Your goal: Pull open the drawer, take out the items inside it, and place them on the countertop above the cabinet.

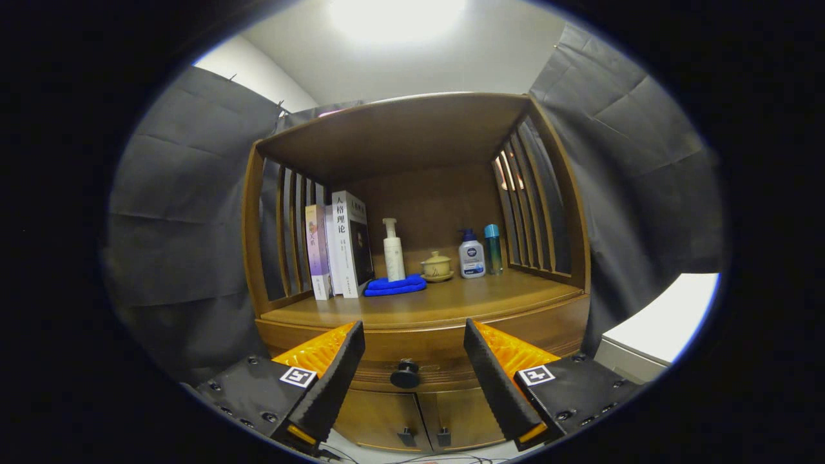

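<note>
Drawer knob (405,374) taken as landmark. Gripper (414,341) is held with its jaws wide apart, nothing between the pads; the knob is seen in the gap, beyond the fingertips (353,335), untouched. The drawer (412,367) is shut, below the countertop (425,303). Above and left of the knob, books (338,245) are stood upright; then a blue cloth (394,285), pump bottle (393,250), lidded cup (437,265), and two bottles (480,252) above right.

Drawer (412,370) shut, contents hidden; small lettering on bottles (472,256) at 12 o'clock beyond gripper (414,335) too small to tell.
</note>
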Demonstrator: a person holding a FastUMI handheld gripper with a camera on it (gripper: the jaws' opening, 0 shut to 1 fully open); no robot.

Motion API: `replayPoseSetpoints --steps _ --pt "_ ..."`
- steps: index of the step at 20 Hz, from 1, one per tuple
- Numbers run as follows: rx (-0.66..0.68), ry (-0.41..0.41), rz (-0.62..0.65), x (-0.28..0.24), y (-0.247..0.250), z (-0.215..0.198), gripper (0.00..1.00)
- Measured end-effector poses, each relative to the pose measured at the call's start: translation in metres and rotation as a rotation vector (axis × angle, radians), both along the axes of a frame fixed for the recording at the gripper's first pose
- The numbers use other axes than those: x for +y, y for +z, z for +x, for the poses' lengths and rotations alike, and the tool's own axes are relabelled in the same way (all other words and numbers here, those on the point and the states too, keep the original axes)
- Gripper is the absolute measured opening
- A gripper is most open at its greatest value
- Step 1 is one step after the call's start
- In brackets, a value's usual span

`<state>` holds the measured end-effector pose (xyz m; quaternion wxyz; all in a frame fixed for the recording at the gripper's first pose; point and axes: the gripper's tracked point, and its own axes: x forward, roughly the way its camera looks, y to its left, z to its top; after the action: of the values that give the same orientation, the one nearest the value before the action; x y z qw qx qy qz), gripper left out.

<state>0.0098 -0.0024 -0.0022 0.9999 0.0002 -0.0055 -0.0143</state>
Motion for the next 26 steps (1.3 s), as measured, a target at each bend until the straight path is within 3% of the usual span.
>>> replayPoseSetpoints --steps 4,15,22,26 --pt "0.041 0.011 -0.06 0.001 -0.028 0.017 0.98" --pt "0.181 0.036 -0.083 0.019 -0.094 0.053 0.98" --pt "0.236 -0.019 -0.071 0.006 -0.12 0.064 0.68" --pt "0.282 -0.006 -0.013 0.006 -0.131 0.065 0.52"
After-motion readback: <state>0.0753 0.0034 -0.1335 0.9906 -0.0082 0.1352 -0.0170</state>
